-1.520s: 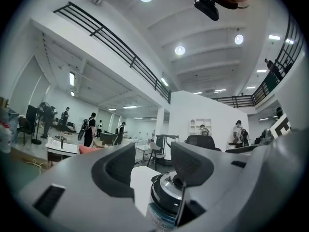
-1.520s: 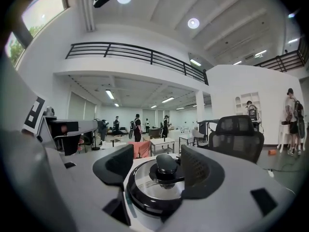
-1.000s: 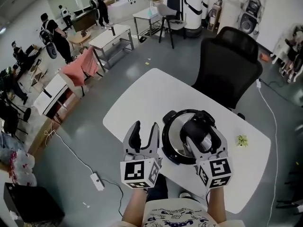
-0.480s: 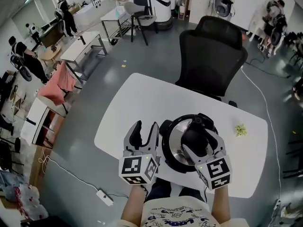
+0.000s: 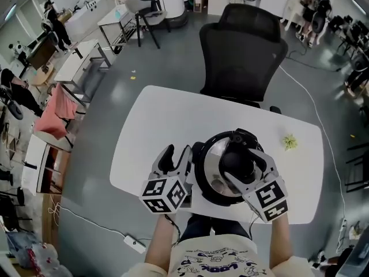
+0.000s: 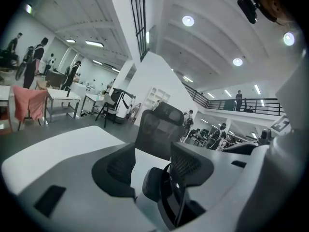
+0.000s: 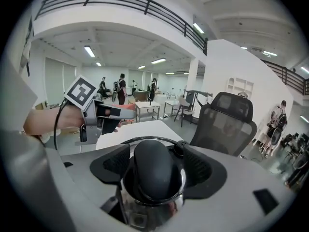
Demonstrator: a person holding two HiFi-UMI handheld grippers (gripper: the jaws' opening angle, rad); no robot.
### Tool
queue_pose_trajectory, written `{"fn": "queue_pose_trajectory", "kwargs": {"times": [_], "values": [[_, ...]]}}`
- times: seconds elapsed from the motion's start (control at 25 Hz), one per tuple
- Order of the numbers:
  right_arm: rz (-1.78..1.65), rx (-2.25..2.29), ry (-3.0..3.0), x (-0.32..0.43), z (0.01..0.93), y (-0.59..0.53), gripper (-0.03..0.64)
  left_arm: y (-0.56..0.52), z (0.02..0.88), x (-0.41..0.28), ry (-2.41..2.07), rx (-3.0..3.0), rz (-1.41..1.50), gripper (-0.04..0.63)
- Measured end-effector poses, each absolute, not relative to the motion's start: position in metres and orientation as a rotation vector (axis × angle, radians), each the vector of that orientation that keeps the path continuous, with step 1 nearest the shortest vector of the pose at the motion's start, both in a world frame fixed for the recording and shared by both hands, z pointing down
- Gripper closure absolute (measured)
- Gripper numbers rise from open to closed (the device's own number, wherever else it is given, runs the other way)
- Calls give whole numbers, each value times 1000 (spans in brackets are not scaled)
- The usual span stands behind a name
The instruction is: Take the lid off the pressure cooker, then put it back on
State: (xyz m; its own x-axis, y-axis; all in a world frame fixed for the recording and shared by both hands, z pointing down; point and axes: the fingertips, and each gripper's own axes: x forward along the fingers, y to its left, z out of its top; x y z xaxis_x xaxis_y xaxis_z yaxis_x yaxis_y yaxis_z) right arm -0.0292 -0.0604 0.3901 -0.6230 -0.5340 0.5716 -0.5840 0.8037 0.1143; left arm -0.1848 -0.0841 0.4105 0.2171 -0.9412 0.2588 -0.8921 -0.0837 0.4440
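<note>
The steel pressure cooker (image 5: 209,184) stands on the white table (image 5: 161,120) near its front edge, with the lid (image 5: 214,153) on it. My right gripper (image 5: 243,164) is over the lid, its jaws pressed to either side of the black knob (image 7: 154,170). My left gripper (image 5: 177,152) sits just left of the pot, open. In the left gripper view the pot's black side handle (image 6: 153,181) lies low between its jaws, with a gap on the left side. From the right gripper view the left gripper (image 7: 104,112) shows at the left, beyond the knob.
A black office chair (image 5: 242,45) stands at the table's far edge. A small green object (image 5: 289,141) lies on the table to the right of the pot. Other tables, chairs and people are across the grey floor, far off.
The head view has swung, so the table sits differently in frame. Both grippers keep their places at the pot; the left one is slightly nearer its side.
</note>
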Motion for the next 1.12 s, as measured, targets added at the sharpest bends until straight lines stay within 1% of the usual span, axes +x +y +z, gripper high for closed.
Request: {"fn": "queue_pose_trajectory", "kwargs": {"times": [0.36,0.96,1.04,1.12], "values": [[143,688,-2345,-31,403,-66,258,-101,451,-173,-1532,1893,-147,367],[180,484,-2241,-31,427,-74,265,-124,496,-155,-1317,1746,-203,360],[190,465,-2228,-33,429,-73,272,-125,499,-155,-1308,1739,-202,365],[207,447,-2218,-33,431,-72,285,-125,501,-153,-1288,1729,-210,391]]}}
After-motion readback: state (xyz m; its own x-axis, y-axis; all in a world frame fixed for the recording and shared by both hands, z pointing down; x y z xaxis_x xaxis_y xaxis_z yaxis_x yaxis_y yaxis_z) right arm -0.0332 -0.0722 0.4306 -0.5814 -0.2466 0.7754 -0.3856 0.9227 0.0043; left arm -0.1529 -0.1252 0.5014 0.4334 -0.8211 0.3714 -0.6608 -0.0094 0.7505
